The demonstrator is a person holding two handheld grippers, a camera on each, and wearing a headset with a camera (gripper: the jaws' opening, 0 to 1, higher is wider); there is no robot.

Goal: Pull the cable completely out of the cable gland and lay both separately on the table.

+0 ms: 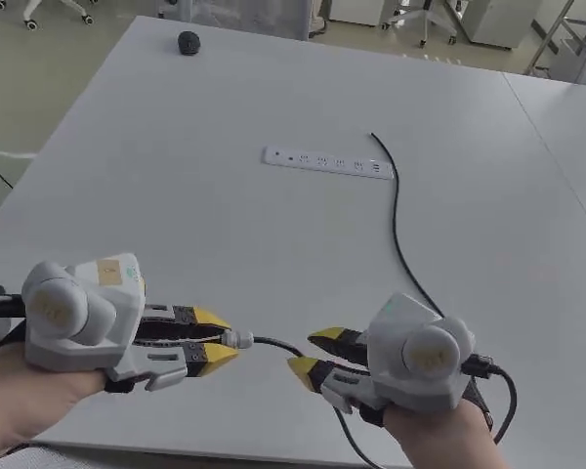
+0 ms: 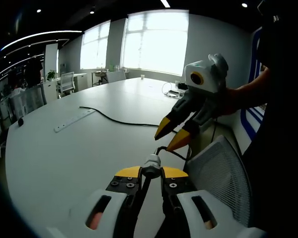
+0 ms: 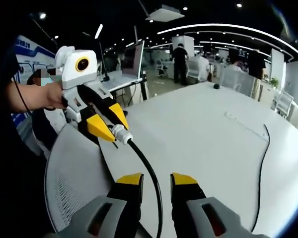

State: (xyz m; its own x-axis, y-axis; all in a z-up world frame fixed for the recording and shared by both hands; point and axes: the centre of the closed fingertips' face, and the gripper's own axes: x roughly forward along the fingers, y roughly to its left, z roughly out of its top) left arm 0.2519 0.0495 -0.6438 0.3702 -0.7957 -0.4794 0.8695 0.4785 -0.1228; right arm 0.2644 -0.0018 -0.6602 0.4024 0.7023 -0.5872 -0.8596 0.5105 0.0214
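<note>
A small white cable gland [image 1: 237, 339] is pinched at the tips of my left gripper [image 1: 230, 339], low over the table's near edge. The black cable [image 1: 276, 344] leaves the gland to the right and runs between the jaws of my right gripper [image 1: 308, 352], which stand open around it without touching it. In the left gripper view the gland [image 2: 151, 163] sits in the left gripper [image 2: 151, 172], and the right gripper [image 2: 170, 138] points at it from beyond. In the right gripper view the cable [image 3: 148, 166] passes through the open right gripper [image 3: 156, 177] up to the gland [image 3: 119, 133].
A white power strip [image 1: 327, 162] lies mid-table, with a long black cable [image 1: 396, 225] curving from it toward me. A dark round object [image 1: 188, 43] rests at the far edge. A grey mesh chair back [image 2: 223, 168] stands just off the near edge. People [image 3: 181, 62] stand far off.
</note>
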